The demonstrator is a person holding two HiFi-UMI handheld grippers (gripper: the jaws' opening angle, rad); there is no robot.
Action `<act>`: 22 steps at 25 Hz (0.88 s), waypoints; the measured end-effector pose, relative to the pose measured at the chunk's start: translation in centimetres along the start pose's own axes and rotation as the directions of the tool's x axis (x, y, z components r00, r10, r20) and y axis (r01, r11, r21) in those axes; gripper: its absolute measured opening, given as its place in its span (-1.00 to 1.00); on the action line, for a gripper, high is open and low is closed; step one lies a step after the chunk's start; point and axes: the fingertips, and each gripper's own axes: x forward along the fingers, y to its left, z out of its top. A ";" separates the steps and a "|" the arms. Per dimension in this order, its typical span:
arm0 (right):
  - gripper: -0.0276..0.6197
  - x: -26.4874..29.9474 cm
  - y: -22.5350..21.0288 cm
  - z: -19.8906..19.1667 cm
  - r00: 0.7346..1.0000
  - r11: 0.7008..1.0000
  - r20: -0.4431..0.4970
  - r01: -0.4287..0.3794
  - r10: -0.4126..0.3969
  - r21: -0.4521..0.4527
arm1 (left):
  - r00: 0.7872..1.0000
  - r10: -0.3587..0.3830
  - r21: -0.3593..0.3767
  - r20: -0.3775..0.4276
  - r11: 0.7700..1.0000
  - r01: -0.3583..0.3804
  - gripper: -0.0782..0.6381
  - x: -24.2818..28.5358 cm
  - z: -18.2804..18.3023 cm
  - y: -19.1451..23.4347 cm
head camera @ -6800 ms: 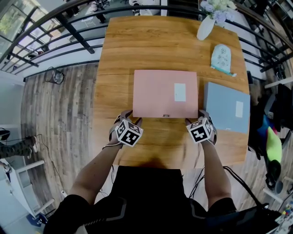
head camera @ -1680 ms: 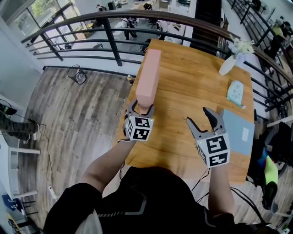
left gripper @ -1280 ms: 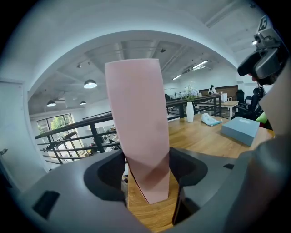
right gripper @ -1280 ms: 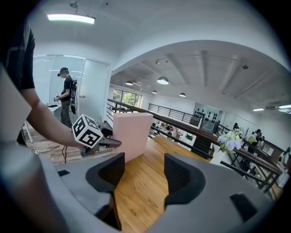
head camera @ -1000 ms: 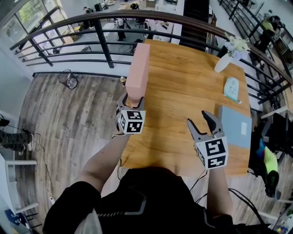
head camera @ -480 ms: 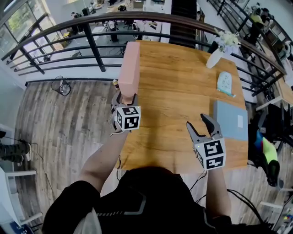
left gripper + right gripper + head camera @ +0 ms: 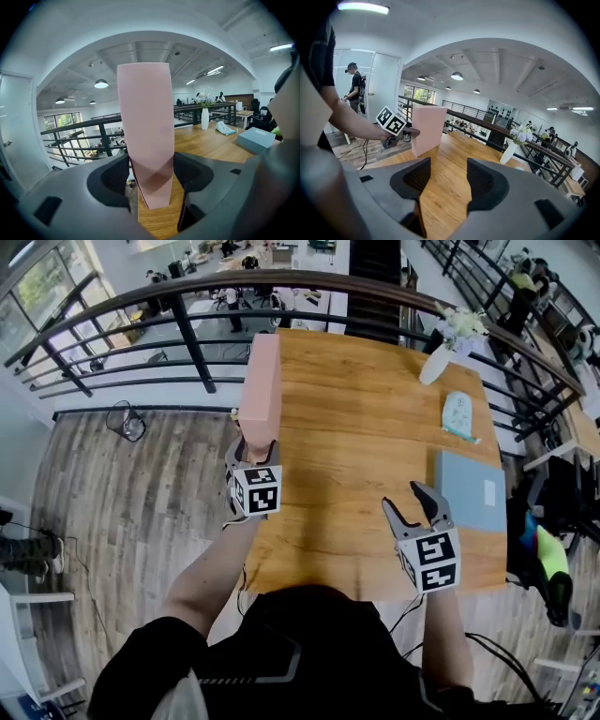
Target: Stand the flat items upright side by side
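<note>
R gripper (image 7: 407, 504) hangs over the table's (image 7: 356, 427) near right part, jaws apart, nothing btwn them (its own view shows only bare wood there). L gripper (image 7: 253, 450) is clamped on the near end of the pink box (image 7: 261, 381), a pad on each face.

Change: a few secs back the pink box lay flat mid-table w/ both grippers at its near edge. Now it stands on a long edge along the table's left edge, and the R gripper has let go. Over the last sec it has barely shifted, so this looks like fine placing, not carrying.

Judgement: item one is nearly done. The L gripper must release w/o tipping it (tall, narrow, right by the edge, so it could fall off). Blue box (image 7: 469, 491) still lies flat at the right edge, near the R gripper, prob. next.

Table is light wood planks, mostly bare. Toward the far right corner sit a pale-green item (image 7: 457, 413) and a white vase (image 7: 431, 364) w/ flowers. Beyond: black railing (image 7: 187, 334), wood floor at left, open hall w/ ppl far off.
</note>
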 end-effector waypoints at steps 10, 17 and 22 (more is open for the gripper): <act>-0.14 -1.0 -2.7 -1.7 1.000 0.999 0.020 0.016 -0.017 0.039 | 0.999 -0.032 -0.057 -0.029 0.998 0.030 0.11 -2.0 -1.4 -0.1; -0.14 -2.6 -6.0 -3.7 0.999 0.996 0.034 0.015 -0.018 0.083 | 1.000 0.017 -0.083 -0.026 0.996 -0.019 0.12 -5.6 -1.9 0.1; -0.13 -4.9 -10.4 -6.3 0.999 0.992 0.032 0.038 -0.042 0.117 | 0.999 -0.013 -0.080 0.042 0.997 0.016 0.12 -9.0 0.4 -3.3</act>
